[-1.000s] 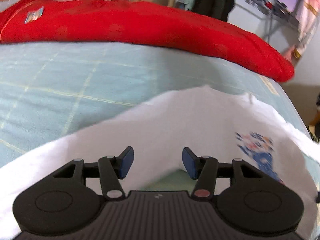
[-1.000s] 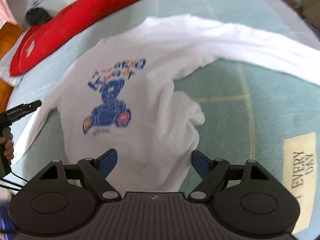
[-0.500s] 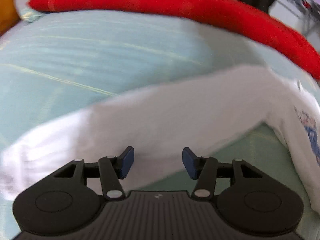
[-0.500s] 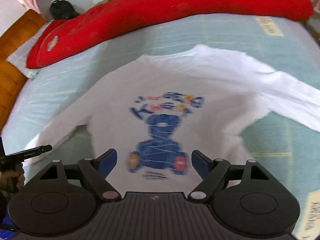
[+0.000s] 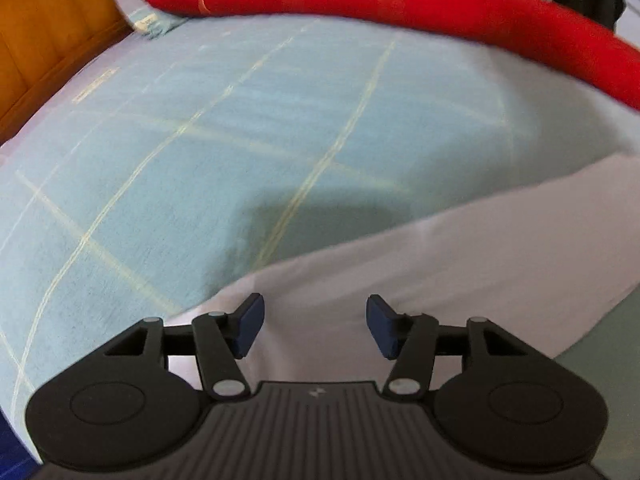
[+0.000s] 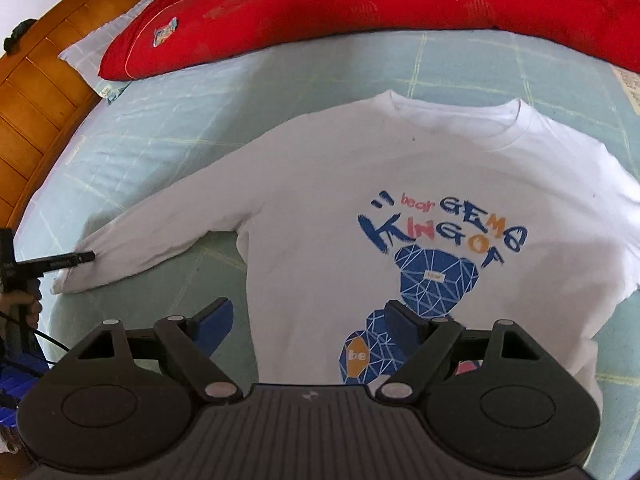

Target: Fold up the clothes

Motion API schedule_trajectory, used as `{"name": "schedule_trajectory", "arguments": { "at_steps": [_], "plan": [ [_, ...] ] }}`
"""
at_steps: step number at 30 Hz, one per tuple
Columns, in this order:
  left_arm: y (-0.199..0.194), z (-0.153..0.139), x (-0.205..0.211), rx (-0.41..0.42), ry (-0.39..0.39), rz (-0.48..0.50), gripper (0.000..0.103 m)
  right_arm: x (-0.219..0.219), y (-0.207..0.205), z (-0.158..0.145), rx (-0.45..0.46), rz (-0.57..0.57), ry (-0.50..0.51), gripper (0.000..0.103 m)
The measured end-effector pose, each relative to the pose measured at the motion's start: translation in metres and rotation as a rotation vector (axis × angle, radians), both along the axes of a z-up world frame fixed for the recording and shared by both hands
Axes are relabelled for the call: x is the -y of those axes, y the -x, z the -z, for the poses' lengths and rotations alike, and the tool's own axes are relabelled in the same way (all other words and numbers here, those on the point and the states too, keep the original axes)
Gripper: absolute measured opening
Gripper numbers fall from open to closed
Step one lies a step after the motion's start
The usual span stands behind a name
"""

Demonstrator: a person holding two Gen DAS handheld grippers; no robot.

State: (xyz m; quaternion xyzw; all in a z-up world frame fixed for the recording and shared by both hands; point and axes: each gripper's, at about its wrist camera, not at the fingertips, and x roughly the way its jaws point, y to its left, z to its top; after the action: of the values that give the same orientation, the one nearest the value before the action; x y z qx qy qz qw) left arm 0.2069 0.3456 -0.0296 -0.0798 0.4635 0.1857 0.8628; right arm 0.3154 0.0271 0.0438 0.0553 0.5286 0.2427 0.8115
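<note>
While my left gripper [image 5: 315,326], spread and empty, sits over the sleeve [image 5: 460,256] running toward two o'clock, my right gripper [image 6: 308,326] gapes idle above the shirt [image 6: 320,216].

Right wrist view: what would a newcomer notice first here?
First the white sweatshirt, spread flat on the pale green bed sheet, with a blue bear print on its chest. Behind it a long red cushion lies across the far side of the bed.
</note>
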Motion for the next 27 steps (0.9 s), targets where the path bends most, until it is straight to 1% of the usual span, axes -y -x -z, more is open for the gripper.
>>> {"name": "schedule_trajectory", "arguments": {
  "at_steps": [3, 6, 9, 12, 15, 17, 20, 24, 27],
  "plan": [
    [-0.022, -0.01, 0.039, 0.072, 0.039, 0.135, 0.057, 0.001, 0.006, 0.005, -0.028, 0.017, -0.013, 0.086],
    [-0.046, -0.014, 0.083, 0.115, 0.111, 0.265, 0.058, 0.001, 0.013, 0.009, -0.032, 0.001, 0.012, 0.086],
    [-0.062, -0.013, 0.131, 0.12, 0.153, 0.39, 0.059, 0.006, 0.027, 0.006, -0.004, -0.025, 0.058, 0.087],
    [-0.069, -0.008, 0.176, 0.096, 0.162, 0.503, 0.059, 0.018, 0.047, 0.002, 0.033, -0.053, 0.119, 0.087],
    [-0.067, -0.009, 0.216, 0.07, 0.155, 0.588, 0.059, 0.039, 0.072, 0.002, 0.061, -0.096, 0.18, 0.089],
    [-0.061, -0.011, 0.239, 0.057, 0.164, 0.615, 0.059, 0.056, 0.086, 0.007, 0.064, -0.128, 0.199, 0.09],
    [-0.05, -0.014, 0.26, 0.036, 0.211, 0.62, 0.06, 0.08, 0.104, 0.009, 0.068, -0.138, 0.224, 0.09],
    [-0.028, -0.024, 0.29, 0.022, 0.236, 0.617, 0.06, 0.115, 0.12, 0.011, 0.046, -0.09, 0.172, 0.093],
    [-0.012, -0.021, 0.311, -0.016, 0.24, 0.642, 0.061, 0.136, 0.133, 0.018, 0.029, -0.072, 0.152, 0.093]
  ]
}}
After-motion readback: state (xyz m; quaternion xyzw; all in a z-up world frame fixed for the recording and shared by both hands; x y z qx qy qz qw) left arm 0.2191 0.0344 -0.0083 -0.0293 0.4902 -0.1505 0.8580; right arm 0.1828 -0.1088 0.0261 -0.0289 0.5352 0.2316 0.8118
